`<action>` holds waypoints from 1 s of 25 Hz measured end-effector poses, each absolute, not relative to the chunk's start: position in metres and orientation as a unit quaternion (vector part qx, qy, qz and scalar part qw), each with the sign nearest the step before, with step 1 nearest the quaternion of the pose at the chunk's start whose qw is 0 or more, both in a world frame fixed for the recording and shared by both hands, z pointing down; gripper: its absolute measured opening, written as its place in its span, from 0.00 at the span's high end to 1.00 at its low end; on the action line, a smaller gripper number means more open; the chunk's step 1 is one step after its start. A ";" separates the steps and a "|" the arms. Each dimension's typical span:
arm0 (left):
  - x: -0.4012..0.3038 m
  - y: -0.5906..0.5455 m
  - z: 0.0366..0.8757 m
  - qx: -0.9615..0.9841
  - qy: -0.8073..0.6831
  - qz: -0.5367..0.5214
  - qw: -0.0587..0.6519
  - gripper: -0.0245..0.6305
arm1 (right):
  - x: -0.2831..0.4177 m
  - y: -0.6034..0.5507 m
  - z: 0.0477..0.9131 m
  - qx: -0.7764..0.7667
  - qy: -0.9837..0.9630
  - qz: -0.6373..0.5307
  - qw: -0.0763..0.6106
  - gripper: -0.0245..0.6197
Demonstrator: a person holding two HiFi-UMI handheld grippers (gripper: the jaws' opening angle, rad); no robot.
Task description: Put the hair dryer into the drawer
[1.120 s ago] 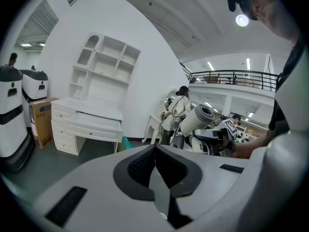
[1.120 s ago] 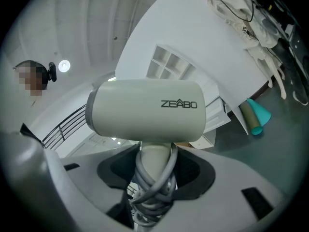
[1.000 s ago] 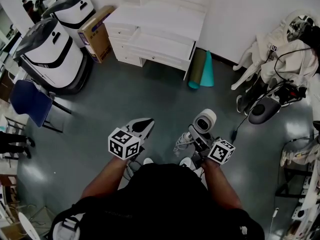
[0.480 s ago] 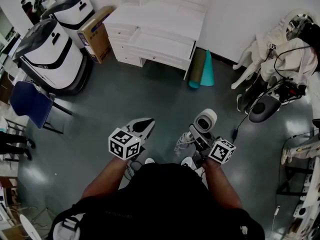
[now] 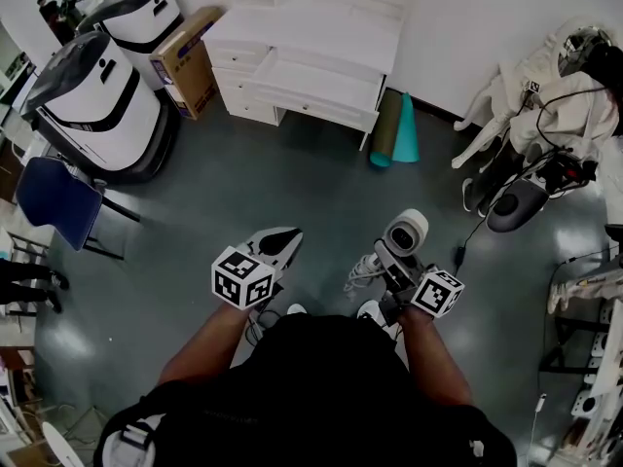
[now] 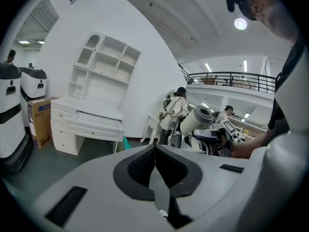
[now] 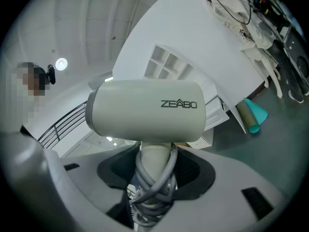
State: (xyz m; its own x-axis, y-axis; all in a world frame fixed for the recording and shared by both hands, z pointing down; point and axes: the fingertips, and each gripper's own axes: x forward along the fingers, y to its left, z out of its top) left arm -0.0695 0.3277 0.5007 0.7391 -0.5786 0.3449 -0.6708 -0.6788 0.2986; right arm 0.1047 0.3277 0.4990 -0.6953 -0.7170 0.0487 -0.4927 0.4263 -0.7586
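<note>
My right gripper (image 5: 394,261) is shut on the handle of a white hair dryer (image 5: 405,233) with its grey cord wound round the handle. In the right gripper view the hair dryer (image 7: 145,111) fills the middle, its barrel lying across above the jaws. My left gripper (image 5: 278,246) is shut and holds nothing; its jaws meet in the left gripper view (image 6: 155,154). The white desk (image 5: 321,37) stands ahead by the wall, and its wide drawer (image 5: 316,88) is pulled out. The same drawer (image 6: 99,123) shows at the left of the left gripper view.
Two white and black robot bases (image 5: 92,100) stand at the left beside a cardboard box (image 5: 184,61). A blue chair (image 5: 54,197) is at the far left. Rolled mats (image 5: 394,129) lean by the desk. White chairs with clothes and cables (image 5: 540,115) crowd the right.
The whole view has shifted a little toward the desk. The right gripper with the hair dryer has drifted slightly right. The left gripper holds its place.
</note>
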 end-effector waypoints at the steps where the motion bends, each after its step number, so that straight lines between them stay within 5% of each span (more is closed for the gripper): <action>1: -0.073 0.328 0.501 0.910 -0.342 0.112 0.207 0.95 | 0.103 0.328 0.498 -0.366 0.831 -0.393 0.144 0.62; 25: -0.115 0.271 0.530 0.895 -0.359 0.122 0.236 0.95 | 0.079 0.260 0.516 -0.370 0.823 -0.407 0.138 0.62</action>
State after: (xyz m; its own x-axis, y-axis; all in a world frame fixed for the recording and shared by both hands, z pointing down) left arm -0.1148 0.2708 0.5301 0.7120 -0.5851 0.3882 -0.7005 -0.6302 0.3349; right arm 0.0785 0.2599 0.5161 -0.6882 -0.7218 0.0734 -0.4963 0.3946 -0.7733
